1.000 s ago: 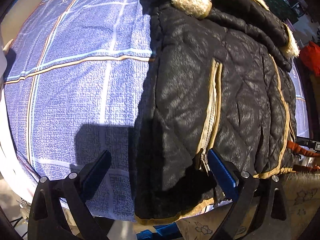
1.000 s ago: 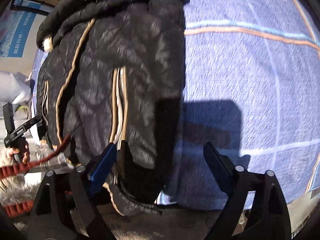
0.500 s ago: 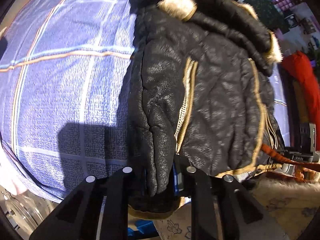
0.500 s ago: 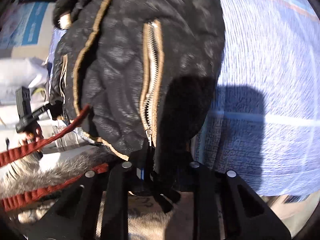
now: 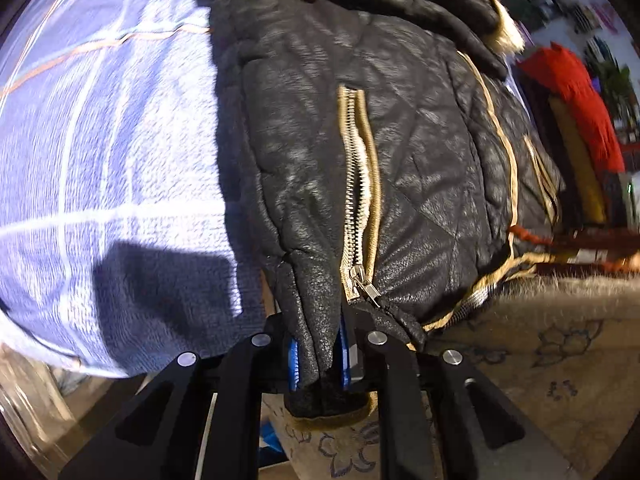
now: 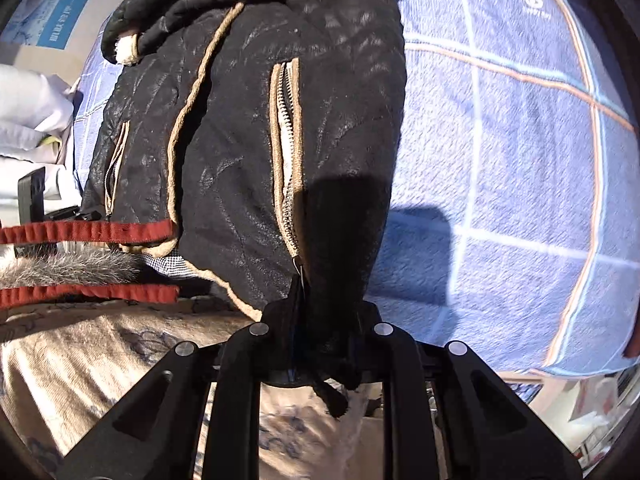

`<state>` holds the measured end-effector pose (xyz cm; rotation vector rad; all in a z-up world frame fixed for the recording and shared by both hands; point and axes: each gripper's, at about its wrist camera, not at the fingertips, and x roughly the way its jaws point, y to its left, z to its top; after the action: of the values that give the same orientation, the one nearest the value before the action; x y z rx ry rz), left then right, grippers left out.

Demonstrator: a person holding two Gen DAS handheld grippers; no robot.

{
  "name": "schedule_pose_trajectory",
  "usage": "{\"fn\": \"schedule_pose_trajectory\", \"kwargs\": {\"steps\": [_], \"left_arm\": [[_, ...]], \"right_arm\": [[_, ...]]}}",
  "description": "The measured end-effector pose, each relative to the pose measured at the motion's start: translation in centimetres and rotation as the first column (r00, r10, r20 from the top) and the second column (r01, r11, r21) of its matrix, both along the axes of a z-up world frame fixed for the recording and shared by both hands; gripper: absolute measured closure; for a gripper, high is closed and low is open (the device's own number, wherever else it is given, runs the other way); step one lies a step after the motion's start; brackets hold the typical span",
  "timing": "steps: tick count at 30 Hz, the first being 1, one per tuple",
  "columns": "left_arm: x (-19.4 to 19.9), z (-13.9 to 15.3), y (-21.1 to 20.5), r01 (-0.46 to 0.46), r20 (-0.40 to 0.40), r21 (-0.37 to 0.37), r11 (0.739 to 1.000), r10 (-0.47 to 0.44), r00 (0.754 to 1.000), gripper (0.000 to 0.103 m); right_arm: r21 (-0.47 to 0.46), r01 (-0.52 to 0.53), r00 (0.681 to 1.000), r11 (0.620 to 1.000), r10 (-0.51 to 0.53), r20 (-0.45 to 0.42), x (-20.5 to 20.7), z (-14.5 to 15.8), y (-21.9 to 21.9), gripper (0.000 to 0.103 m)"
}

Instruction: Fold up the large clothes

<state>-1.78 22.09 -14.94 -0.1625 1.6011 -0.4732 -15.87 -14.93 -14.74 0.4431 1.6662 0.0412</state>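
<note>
Both grips are on, so the step in hand reads as carrying the jacket's bottom edge up and over toward the collar. The black quilted jacket [image 5: 420,168] lies on a blue checked blanket [image 5: 112,168] spread over what looks like a bed, with its hem hanging over the near edge above a beige flower-patterned cloth [image 5: 540,360]. The left hand-held gripper [image 5: 320,354] has just been closing and now stands nearly shut on a fold of the hem, its blue pads showing either side of the black fabric, just beside the zip pull [image 5: 366,284] of a tan-edged pocket zip [image 5: 358,184]. The right hand-held gripper [image 6: 324,344] has likewise just been closing and pinches the hem below the other pocket zip [image 6: 288,152], though its pads are mostly hidden by the cloth. To do this well, I would lift both corners together and keep them level, so the thick quilting folds along one straight line and does not twist. Keeping the hem taut between the two grips should stop the middle from sagging. The fabric looks heavy and slick, so a shallow pinch may slip; a slow, even raise seems safer. A red strap [image 6: 92,232] and a strip of grey fur [image 6: 68,268] lie near the jacket's side and could snag.
</note>
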Motion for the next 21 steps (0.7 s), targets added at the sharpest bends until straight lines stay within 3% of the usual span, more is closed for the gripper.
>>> {"fn": "schedule_pose_trajectory", "kwargs": {"steps": [4,6,11,13,18,21], "left_arm": [[1.3,2.3,-0.9,0.062,0.018,0.026,0.998,-0.062,0.998,0.089],[1.5,3.2,-1.5,0.085,0.038,0.034,0.996,-0.086,0.996,0.089],[5.3,7.5,-3.2,0.109,0.146,0.009,0.994,-0.11,0.983,0.089],[7.5,9.1,-3.5,0.115,0.192,-0.004,0.993,-0.112,0.975,0.089],[14.4,12.2,-3.6,0.087,0.303,-0.023,0.996,-0.076,0.95,0.089],[18.8,14.6,-4.4,0.061,0.39,-0.001,0.998,-0.056,0.919,0.089]], "right_arm": [[-0.012,0.008,1.0,1.0,-0.008,0.001,1.0,-0.6,1.5,0.085],[-0.007,0.023,1.0,1.0,-0.023,0.02,0.0,-0.3,0.2,0.085],[0.054,0.082,0.986,0.995,-0.089,0.139,2.2,3.2,-2.4,0.085],[0.075,0.103,0.975,0.992,-0.116,0.189,3.9,4.4,-3.4,0.085],[0.015,0.082,0.942,0.996,-0.083,0.324,10.3,7.6,-5.3,0.085],[-0.012,0.1,0.914,0.995,-0.087,0.396,15.1,9.6,-6.4,0.085]]}}
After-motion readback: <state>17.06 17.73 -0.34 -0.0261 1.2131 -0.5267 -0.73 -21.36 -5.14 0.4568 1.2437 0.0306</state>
